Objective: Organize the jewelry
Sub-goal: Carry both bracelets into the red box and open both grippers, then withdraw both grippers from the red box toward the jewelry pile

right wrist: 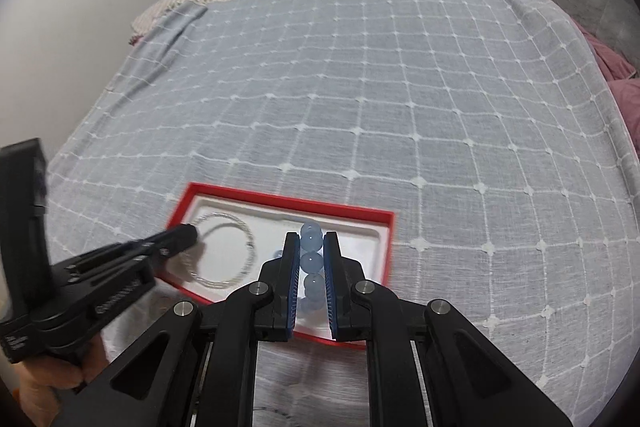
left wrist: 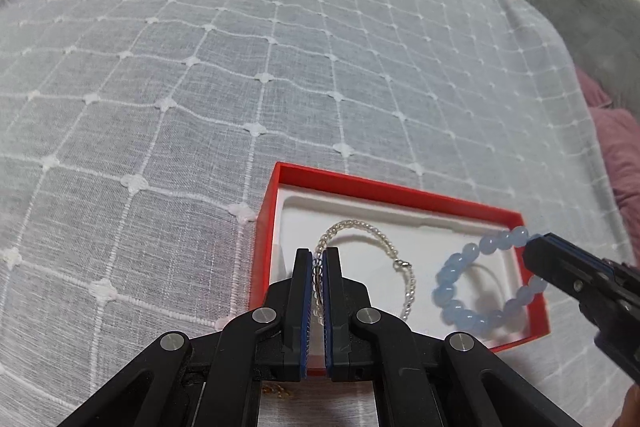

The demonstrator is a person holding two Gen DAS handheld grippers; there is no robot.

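On a checked bedspread (right wrist: 400,87), two grippers work over a red box (left wrist: 400,193) near its front edge. The left gripper (left wrist: 319,263) is clamped on a clear bracelet (left wrist: 360,227) lying in the box's left half. The right gripper (right wrist: 311,259), jaws narrowly parted, grips a blue bracelet (left wrist: 456,267) over the right half.

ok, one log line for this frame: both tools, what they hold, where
left tool: shut on clear bead bracelet | right tool: shut on blue bead bracelet | both over red box
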